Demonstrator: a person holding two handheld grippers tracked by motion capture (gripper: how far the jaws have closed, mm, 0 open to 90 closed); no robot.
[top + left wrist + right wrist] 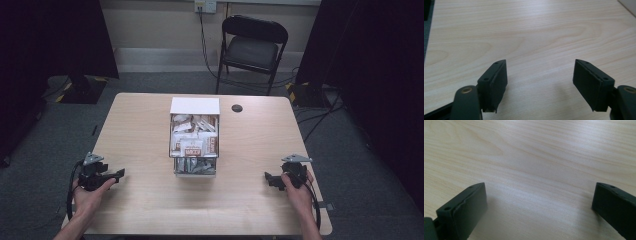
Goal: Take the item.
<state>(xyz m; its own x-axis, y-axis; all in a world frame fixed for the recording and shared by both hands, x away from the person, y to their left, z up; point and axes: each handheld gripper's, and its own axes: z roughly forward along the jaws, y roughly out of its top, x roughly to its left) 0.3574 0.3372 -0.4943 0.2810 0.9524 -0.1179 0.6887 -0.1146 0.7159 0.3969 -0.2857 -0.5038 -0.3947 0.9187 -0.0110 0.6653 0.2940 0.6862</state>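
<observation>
A small white drawer box (194, 105) stands in the middle of the wooden table (140, 130), with two drawers pulled out toward me. Both hold several white and brown packets (192, 145). My left gripper (119, 174) rests on the table at the near left, held in a hand and pointing right toward the box. In the left gripper view its jaws (540, 63) stand apart over bare wood. My right gripper (268, 178) lies at the near right, pointing left. Its jaws (540, 186) are wide apart with only tabletop between them.
A small black round disc (237, 108) sits on the table right of the box. A black folding chair (252, 47) stands beyond the far edge. Dark curtains flank the room. Bare wood lies between each gripper and the box.
</observation>
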